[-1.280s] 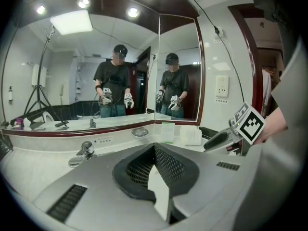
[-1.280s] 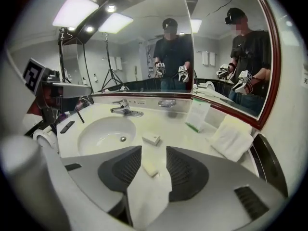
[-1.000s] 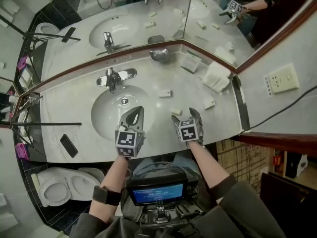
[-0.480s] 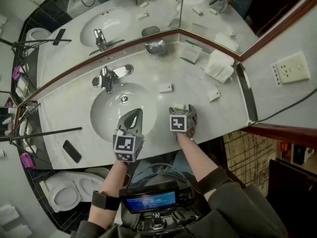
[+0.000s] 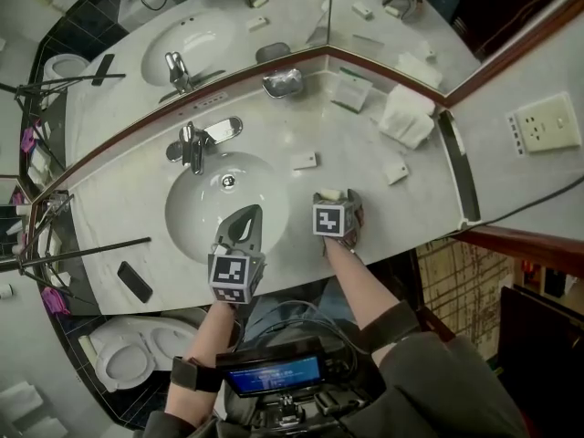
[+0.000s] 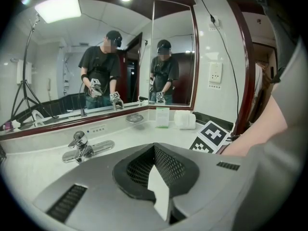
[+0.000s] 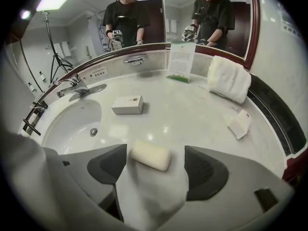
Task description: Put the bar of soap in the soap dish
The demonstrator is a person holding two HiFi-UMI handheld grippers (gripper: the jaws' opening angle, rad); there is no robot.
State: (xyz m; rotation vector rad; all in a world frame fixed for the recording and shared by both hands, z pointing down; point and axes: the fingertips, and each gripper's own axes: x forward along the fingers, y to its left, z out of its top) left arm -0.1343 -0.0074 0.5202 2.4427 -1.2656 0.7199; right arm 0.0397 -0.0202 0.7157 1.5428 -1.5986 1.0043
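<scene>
Back at the mirror's corner, on the counter (image 5: 411,203): a shiny metal soap dish (image 5: 283,83), its inside too small and glary to read. Left of the middle, a white sink basin (image 5: 196,217) sunk into the counter, with a round drain (image 5: 228,182) at the bottom and a chrome faucet (image 5: 194,141) behind. Near the basin's right rim, a small white box (image 7: 127,105), closed, lying flat. Farther right, a second small white packet (image 7: 239,124), a folded white towel (image 7: 228,78) and a printed card (image 7: 181,61) standing by the mirror.

Bar of soap (image 7: 150,154): pale cream, smooth, a rounded oblong, unwrapped. Lies flat on the counter near the front edge, just right of the basin and well apart from the soap dish. Sits between the two jaws of the right claw (image 7: 156,152), jaws spread wide on either side, pads not pressing on it. Right claw tipped steeply down over it. Left claw (image 5: 248,215) fully closed, jaws pressed together, hovering over the front rim of the basin.
</scene>
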